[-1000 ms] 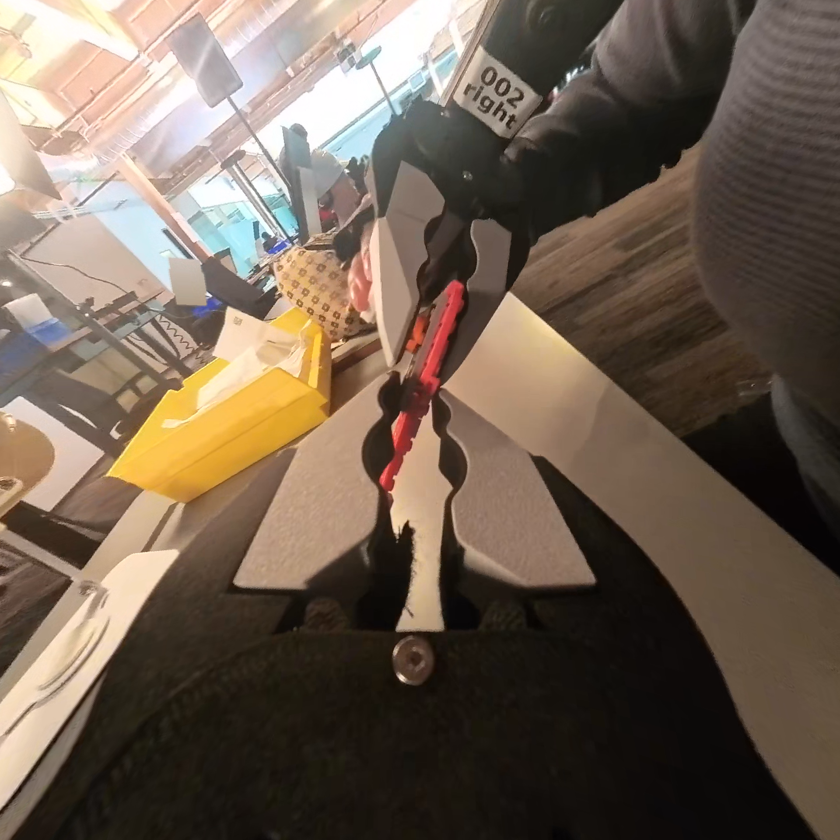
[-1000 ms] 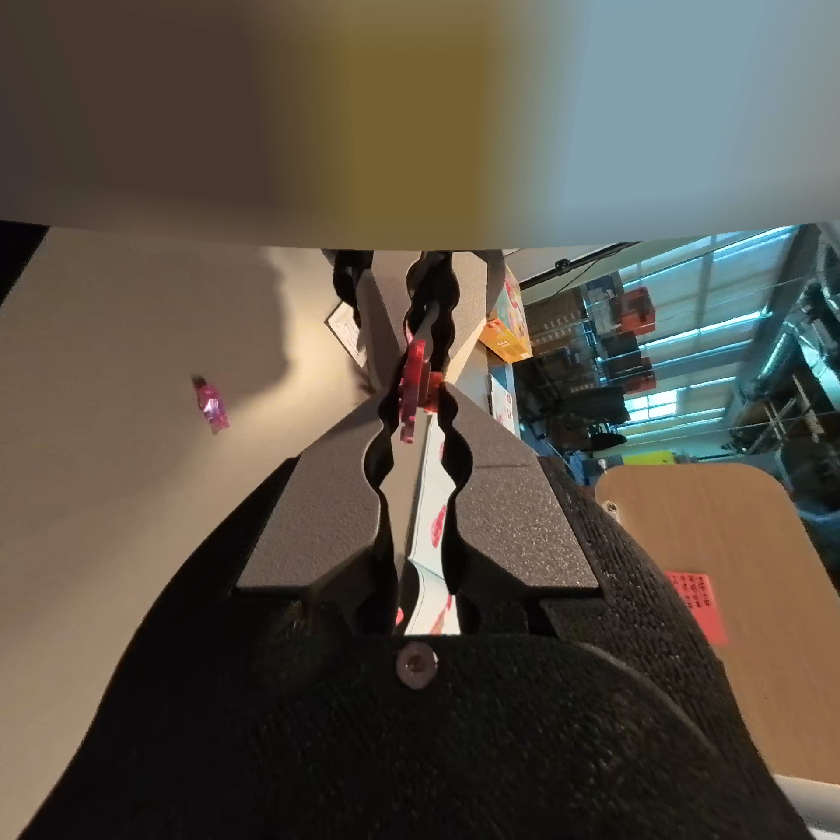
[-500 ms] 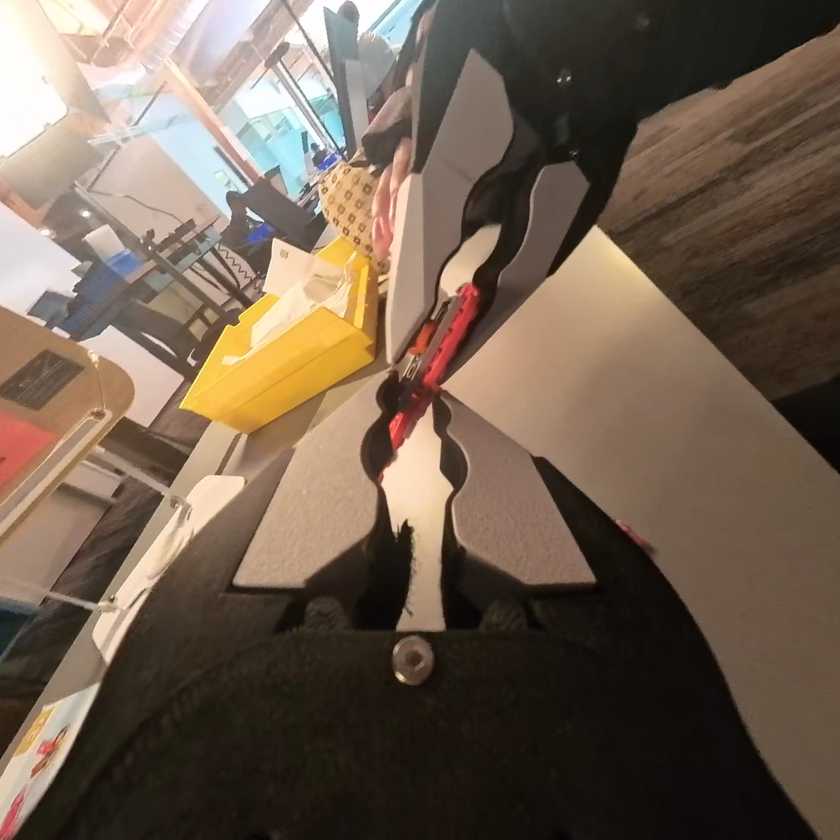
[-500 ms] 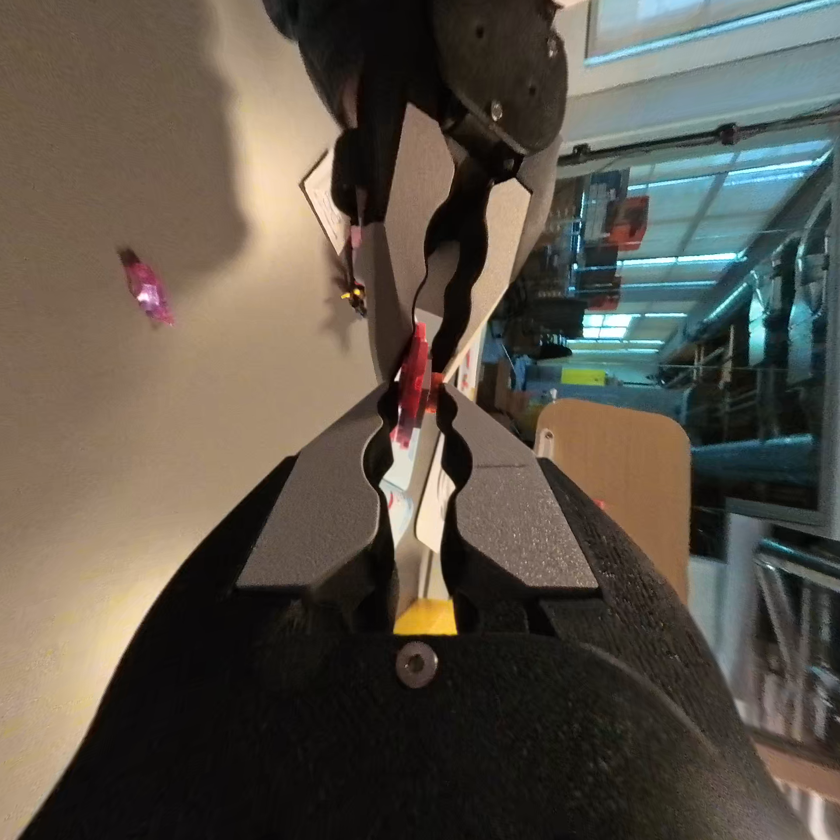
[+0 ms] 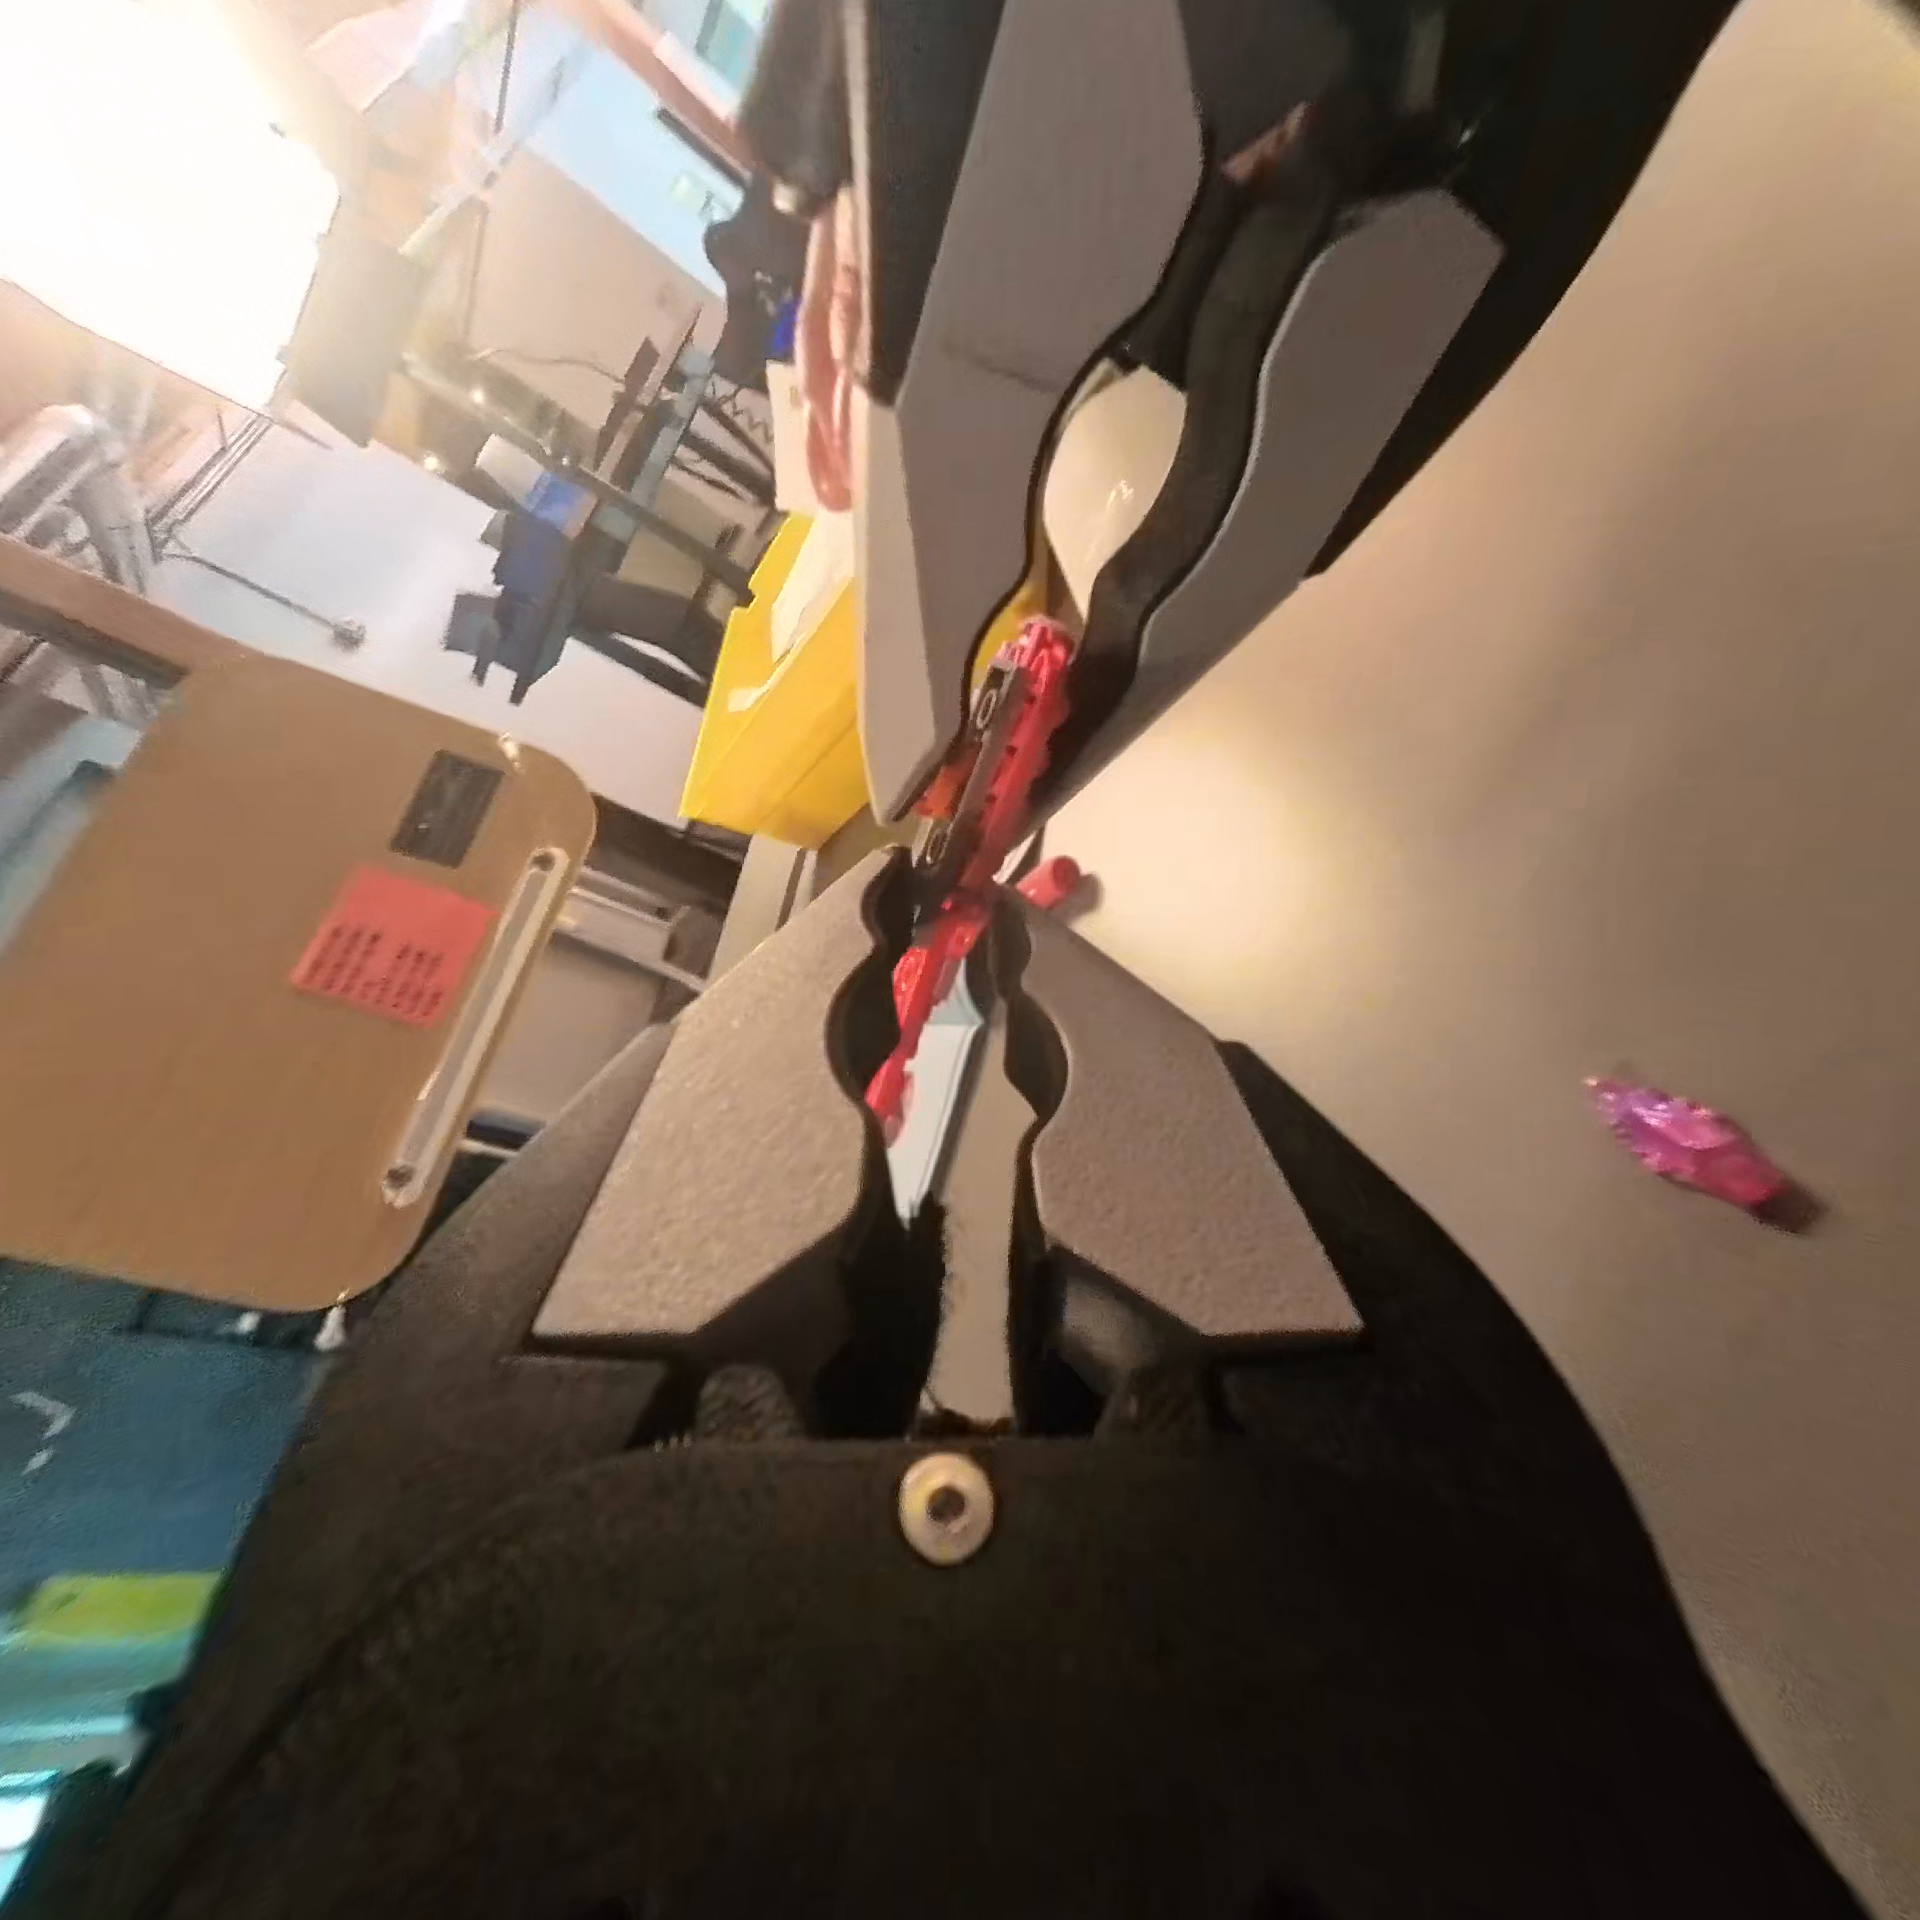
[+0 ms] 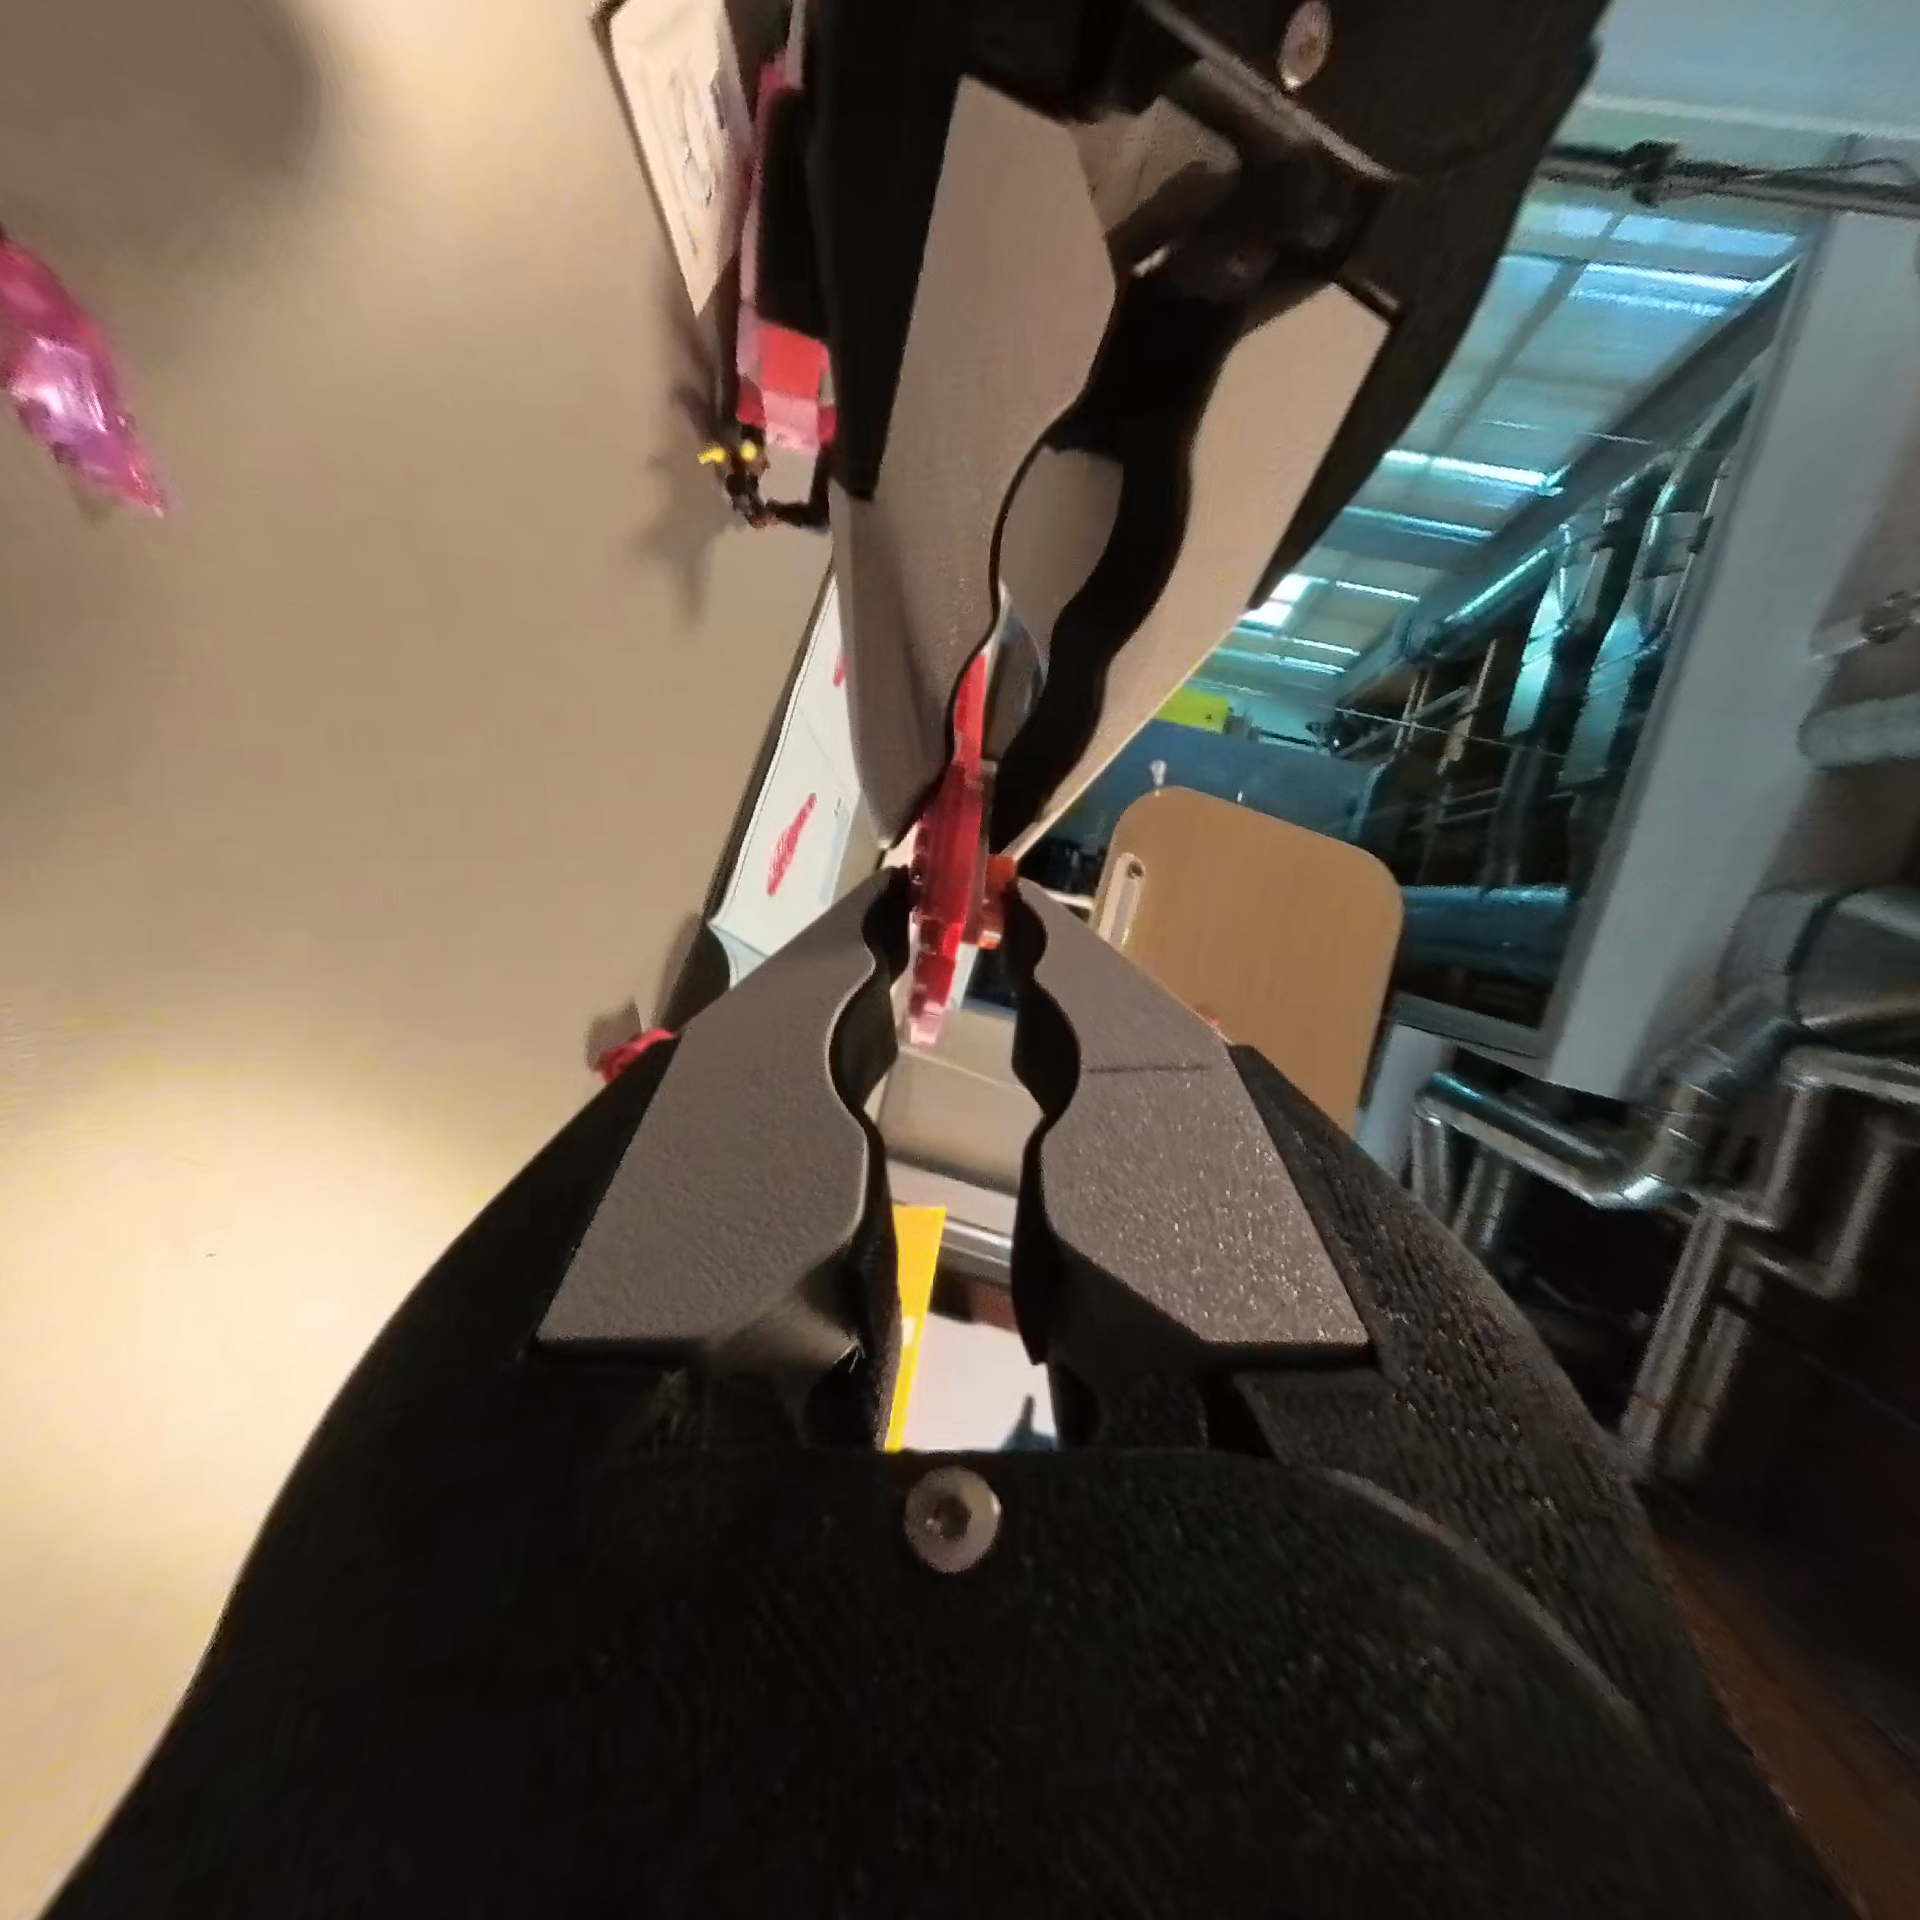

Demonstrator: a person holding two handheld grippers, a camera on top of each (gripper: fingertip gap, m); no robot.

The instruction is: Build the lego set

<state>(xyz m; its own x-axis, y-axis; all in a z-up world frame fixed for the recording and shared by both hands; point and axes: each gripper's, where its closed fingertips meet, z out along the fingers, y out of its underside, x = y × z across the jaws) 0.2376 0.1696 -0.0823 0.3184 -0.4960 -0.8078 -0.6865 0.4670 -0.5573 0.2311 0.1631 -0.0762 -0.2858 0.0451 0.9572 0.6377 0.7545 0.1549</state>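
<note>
A flat red toy-brick piece (image 5: pixel 940 966) with a grey strip and an orange stud is held between my two grippers, just above the beige table (image 5: pixel 1455 727). My left gripper (image 5: pixel 940 909) is shut on its near end. My right gripper (image 5: pixel 977 800) comes from above and is shut on its far end. In the right wrist view the same red piece (image 6: pixel 951 831) is pinched in my right gripper (image 6: pixel 951 899), with the left gripper (image 6: pixel 951 800) closed on it opposite, tip to tip.
A pink translucent piece (image 5: pixel 1683 1143) and a small red piece (image 5: pixel 1055 883) lie on the table. A yellow bin (image 5: pixel 779 707) stands behind. A wooden chair back (image 5: pixel 260 935) is beside the table. A red brick (image 6: pixel 790 384) and a printed sheet (image 6: pixel 790 831) lie farther off.
Both grippers have turned and tilted together, closer over the table, with the red piece still clamped in both. The pink piece has come into the left wrist view.
</note>
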